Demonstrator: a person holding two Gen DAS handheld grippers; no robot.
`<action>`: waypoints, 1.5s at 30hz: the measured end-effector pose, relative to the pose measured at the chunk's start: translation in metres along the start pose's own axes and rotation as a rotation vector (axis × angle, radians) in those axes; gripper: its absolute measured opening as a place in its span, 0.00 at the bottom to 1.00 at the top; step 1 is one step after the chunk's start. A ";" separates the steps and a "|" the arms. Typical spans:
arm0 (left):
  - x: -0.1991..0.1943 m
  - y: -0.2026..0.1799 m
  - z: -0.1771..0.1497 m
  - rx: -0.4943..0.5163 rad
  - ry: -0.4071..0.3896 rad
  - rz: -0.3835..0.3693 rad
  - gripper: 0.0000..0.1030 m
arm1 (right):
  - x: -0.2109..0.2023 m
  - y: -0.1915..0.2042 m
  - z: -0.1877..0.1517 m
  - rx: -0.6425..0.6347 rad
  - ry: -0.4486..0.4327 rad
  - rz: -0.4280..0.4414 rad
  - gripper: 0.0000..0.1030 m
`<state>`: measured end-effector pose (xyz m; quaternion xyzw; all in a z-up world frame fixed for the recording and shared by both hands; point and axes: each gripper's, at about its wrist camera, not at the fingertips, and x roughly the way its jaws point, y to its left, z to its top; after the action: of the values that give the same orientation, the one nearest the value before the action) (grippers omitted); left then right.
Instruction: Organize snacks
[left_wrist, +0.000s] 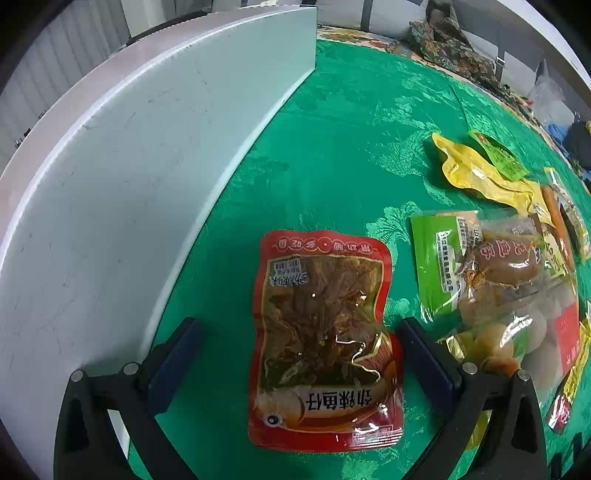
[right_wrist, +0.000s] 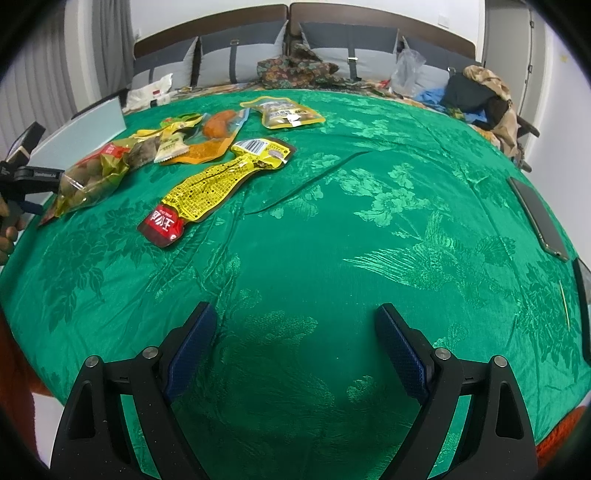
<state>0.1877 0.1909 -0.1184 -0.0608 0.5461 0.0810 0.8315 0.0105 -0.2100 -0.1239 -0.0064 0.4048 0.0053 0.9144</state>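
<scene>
Red fish snack packet (left_wrist: 325, 343) lies flat between the spread fingers of the left gripper (left_wrist: 299, 328); right gripper (right_wrist: 295, 317) spread apart over green cloth (right_wrist: 369, 221)

- Red fish snack packet (left_wrist: 325, 343): clear window showing brown contents, lies flat on the cloth, apart from the others.
- Green-edged clear bag of brown eggs (left_wrist: 484, 284): just beside it, in the heap.
- Long yellow packet with a red end (right_wrist: 218, 184): flat, beside the heap.
- Orange sausage packet (right_wrist: 218, 129): in the heap.
- Yellow pouch (right_wrist: 284, 112): farthest back.
</scene>
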 end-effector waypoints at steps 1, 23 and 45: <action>0.002 0.000 0.002 0.003 0.002 0.000 1.00 | 0.000 0.000 -0.001 0.000 0.001 0.000 0.88; -0.046 0.017 -0.054 0.154 -0.155 -0.218 0.44 | 0.035 -0.001 0.084 0.345 0.168 0.228 0.86; -0.030 -0.006 -0.047 0.341 -0.146 -0.105 0.36 | 0.082 0.008 0.123 0.284 0.330 0.141 0.46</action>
<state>0.1347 0.1743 -0.1089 0.0584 0.4863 -0.0521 0.8703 0.1568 -0.1998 -0.1017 0.1497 0.5450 0.0110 0.8249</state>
